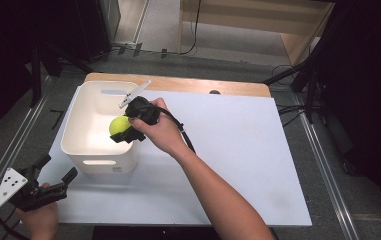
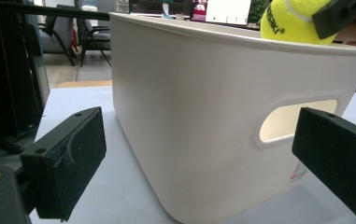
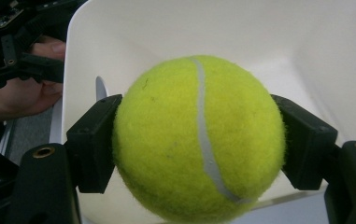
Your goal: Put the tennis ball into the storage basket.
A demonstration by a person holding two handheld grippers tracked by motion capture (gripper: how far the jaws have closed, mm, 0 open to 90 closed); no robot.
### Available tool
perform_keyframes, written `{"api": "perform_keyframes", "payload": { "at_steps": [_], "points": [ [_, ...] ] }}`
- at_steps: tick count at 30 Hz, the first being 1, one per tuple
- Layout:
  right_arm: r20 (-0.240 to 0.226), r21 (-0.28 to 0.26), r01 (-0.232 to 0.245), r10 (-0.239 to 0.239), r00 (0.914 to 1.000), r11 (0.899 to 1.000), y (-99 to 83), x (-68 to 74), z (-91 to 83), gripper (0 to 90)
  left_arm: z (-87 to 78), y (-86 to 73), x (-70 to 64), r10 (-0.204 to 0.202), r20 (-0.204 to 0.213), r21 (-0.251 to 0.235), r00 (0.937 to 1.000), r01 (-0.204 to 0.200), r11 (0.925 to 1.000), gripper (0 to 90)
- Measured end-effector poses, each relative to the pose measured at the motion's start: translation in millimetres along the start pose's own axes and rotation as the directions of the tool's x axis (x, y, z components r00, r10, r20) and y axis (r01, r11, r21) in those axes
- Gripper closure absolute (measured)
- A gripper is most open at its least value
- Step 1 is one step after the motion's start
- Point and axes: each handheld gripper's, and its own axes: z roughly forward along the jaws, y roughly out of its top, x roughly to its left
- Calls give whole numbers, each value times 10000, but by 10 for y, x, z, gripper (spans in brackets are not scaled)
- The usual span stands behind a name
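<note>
Placement is the step I judge to be in hand: the right hand-held gripper [image 1: 128,131] holds a yellow-green tennis ball [image 1: 119,126] over the white bin [image 1: 76,131], just inside its near right wall and above the opening. In the right gripper view the 2 black jaws press on opposite sides of the ball [image 3: 199,137], so this gripper is closed on it, and the pale inside of the bin [image 3: 306,56] lies behind and below. The ball is not resting on the bin floor as far as I can tell; it hangs in the grip near rim height, which the left gripper view confirms, where the ball [image 2: 290,21] peeks above the bin's rim.

My left hand-held gripper [image 1: 53,180] sits low at the near left corner of the desk [image 1: 238,165], apart from the bin. Its jaws stand wide with nothing between them, aimed at the bin's side wall with the handle slot [image 2: 297,122].

For the next move I would want the ball lowered a little further over the middle of the bin, away from the wall, and then the right jaws opened so it drops cleanly. A release this close to the rim could let it bounce out. The left gripper could steady the bin, though it looks stable enough without that.
</note>
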Motion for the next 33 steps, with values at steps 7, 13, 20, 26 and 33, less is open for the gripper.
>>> {"api": "perform_keyframes", "payload": {
  "at_steps": [7,13,20,26,33],
  "points": [
    [61,341,128,-130,9999,9993,-23,9,99,232,-1,0,1,-16,28,-11,10000,16,10000,28],
    [48,666,370,-374,9993,9971,-49,21,174,229,-1,0,1,-47,10,-55,10000,47,10000,28],
    [83,735,459,-467,9989,9962,-46,34,182,221,0,1,0,-50,19,-63,10000,51,10000,28],
    [27,521,421,-423,9991,9978,-51,34,105,168,-2,0,-4,-39,49,-33,10000,39,10000,28],
    [292,157,374,-379,9989,9992,-94,22,-6,109,2,0,-9,-2,17,35,10000,2,10000,28]
  ]
}}
